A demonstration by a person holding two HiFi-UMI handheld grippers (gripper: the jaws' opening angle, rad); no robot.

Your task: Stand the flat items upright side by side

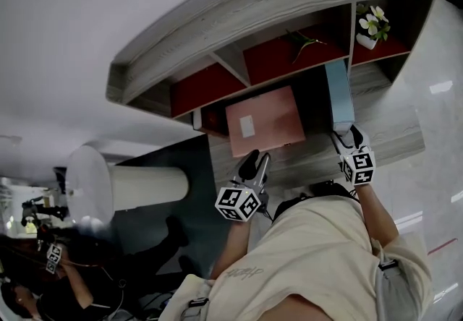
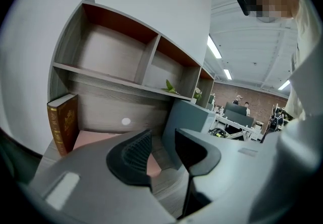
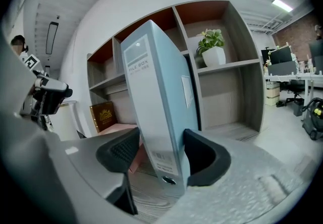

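Note:
A pink flat folder (image 1: 264,121) lies flat on the shelf unit's bottom board (image 1: 383,135). My left gripper (image 1: 255,160) hovers at its near edge, jaws open with nothing between them; past the gripper (image 2: 162,142) the pink folder (image 2: 96,138) shows. To the right a light blue file box (image 1: 338,95) stands nearly upright, leaning a little. My right gripper (image 1: 344,136) has it by the lower spine. In the right gripper view the box (image 3: 156,92) fills the gap of the gripper (image 3: 161,150), both pads against its sides. A brown book (image 2: 63,122) stands upright at the far left.
The grey wooden shelf unit (image 1: 253,9) has red-backed upper compartments. A potted plant (image 1: 372,24) sits in the upper right one. A white cylinder (image 1: 123,186) lies left of the shelf. A person (image 1: 65,269) stands at the lower left.

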